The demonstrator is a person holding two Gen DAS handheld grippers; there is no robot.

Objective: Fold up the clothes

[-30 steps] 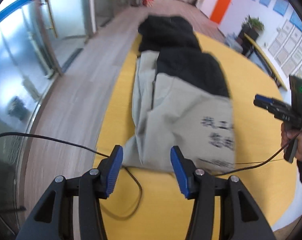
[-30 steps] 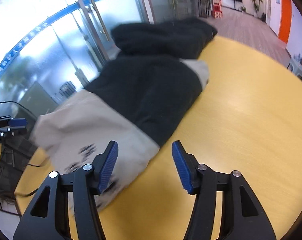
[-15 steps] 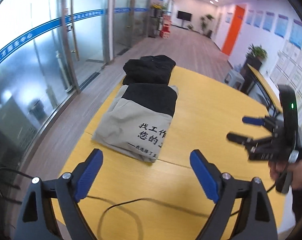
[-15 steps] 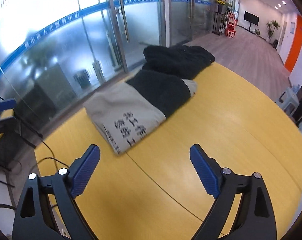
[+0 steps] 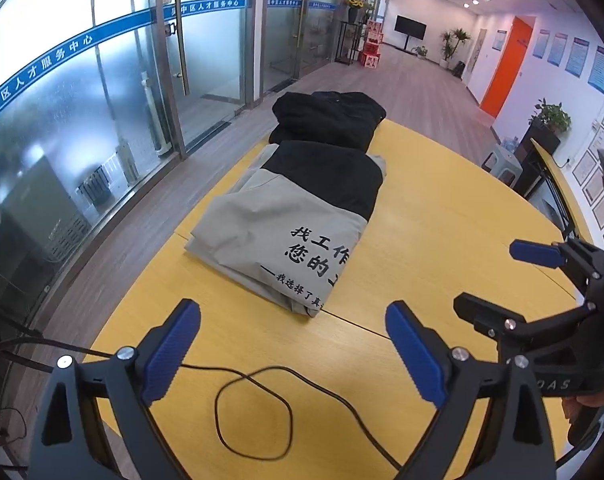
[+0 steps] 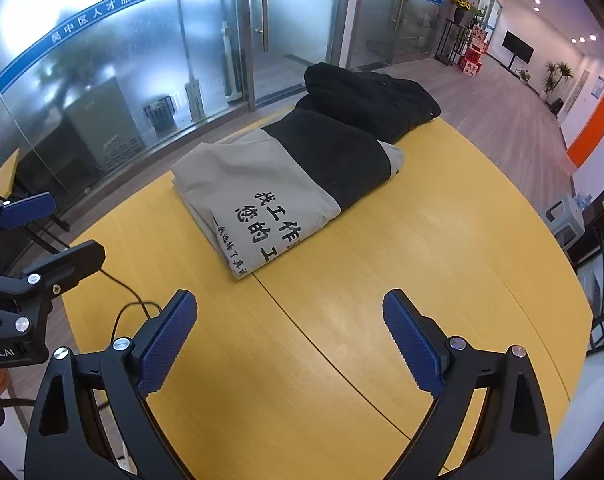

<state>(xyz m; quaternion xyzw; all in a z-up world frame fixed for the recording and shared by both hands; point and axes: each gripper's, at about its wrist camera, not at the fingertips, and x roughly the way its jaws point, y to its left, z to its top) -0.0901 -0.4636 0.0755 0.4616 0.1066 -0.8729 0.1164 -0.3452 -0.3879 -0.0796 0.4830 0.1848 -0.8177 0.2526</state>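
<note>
A folded grey and black garment (image 5: 262, 224) (image 6: 262, 176) with black printed characters lies flat on the yellow table (image 5: 441, 220) (image 6: 421, 240). Behind it, touching its far end, sits a black garment (image 5: 329, 120) (image 6: 373, 100) in a loose pile. My left gripper (image 5: 292, 320) hangs above the near table edge, short of the folded piece; its jaws are opening wide and hold nothing. My right gripper (image 6: 289, 300) is open and empty above bare tabletop to the right of the garment. Each gripper also shows at the other view's side: the right gripper (image 5: 501, 280), the left gripper (image 6: 68, 226).
A thin black cable (image 5: 254, 412) (image 6: 126, 304) loops over the near left corner of the table. Frosted glass walls and doors (image 5: 102, 120) stand beyond the table's left side. Wooden floor and an orange door (image 5: 505, 68) lie further back.
Both grippers have opened wide and pulled back and up from the garment. The folded grey piece, close under the fingers a second ago, now lies still and farther off.
</note>
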